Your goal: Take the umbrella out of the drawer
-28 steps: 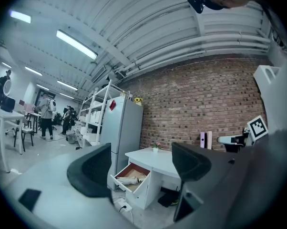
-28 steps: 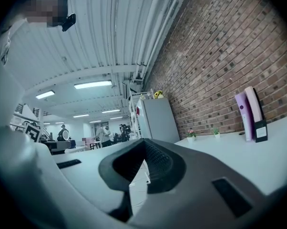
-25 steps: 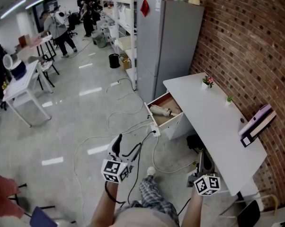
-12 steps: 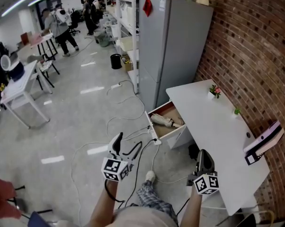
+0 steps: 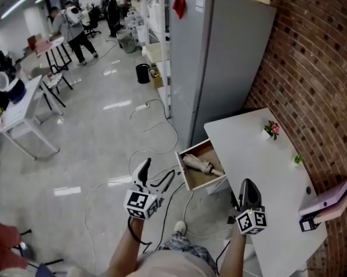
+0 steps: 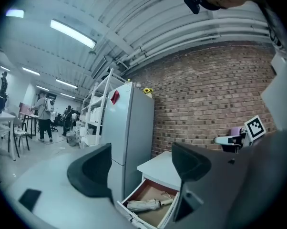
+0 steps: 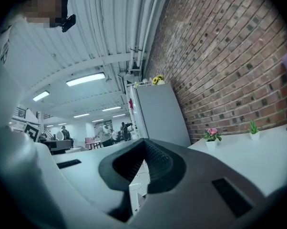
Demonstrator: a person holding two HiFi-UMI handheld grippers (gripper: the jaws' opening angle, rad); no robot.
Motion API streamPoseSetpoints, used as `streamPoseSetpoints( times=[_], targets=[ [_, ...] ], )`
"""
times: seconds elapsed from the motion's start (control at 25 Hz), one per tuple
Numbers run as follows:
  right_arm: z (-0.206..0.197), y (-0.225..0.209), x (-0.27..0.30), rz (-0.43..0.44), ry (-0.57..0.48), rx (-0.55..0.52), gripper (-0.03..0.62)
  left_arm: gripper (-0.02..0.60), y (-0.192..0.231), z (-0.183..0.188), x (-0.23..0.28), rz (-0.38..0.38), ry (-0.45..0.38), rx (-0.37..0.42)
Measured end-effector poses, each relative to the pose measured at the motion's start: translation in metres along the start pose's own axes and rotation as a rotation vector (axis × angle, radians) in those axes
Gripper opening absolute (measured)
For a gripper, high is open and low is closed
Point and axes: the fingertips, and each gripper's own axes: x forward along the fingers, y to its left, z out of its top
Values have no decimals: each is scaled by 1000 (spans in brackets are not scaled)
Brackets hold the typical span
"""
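Note:
A folded beige umbrella (image 5: 199,165) lies in the open wooden drawer (image 5: 187,180) that sticks out from the white desk (image 5: 266,166). The left gripper view shows the same umbrella (image 6: 147,204) in the drawer (image 6: 134,193), low between my jaws. My left gripper (image 5: 155,178) is open and held over the floor, left of the drawer and apart from it. My right gripper (image 5: 248,188) is shut with nothing in it, just right of the drawer at the desk's near edge. In its own view the right gripper (image 7: 142,162) has its pads pressed together.
A tall grey fridge (image 5: 217,56) stands behind the desk against the brick wall (image 5: 317,68). Cables (image 5: 156,137) trail over the floor near the drawer. On the desk are two small potted plants (image 5: 271,129) and a purple box (image 5: 329,203). People stand by tables at far left.
The view has swung: desk and drawer now sit lower and nearer to both grippers. The right gripper has risen beside the drawer. The left stays open.

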Motion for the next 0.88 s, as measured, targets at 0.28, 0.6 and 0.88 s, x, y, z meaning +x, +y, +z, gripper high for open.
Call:
streamPoseSetpoints(
  times=[0.28, 0.6, 0.88],
  targets=[
    [9, -26, 100, 33, 9, -18, 18, 380, 36, 3, 92, 22, -1, 27],
    [7, -37, 158, 39, 22, -38, 18, 380, 51, 9, 150, 14, -10, 13],
    [0, -38, 177, 24, 47, -53, 18, 380, 54, 5, 177, -10, 11, 17]
  ],
)
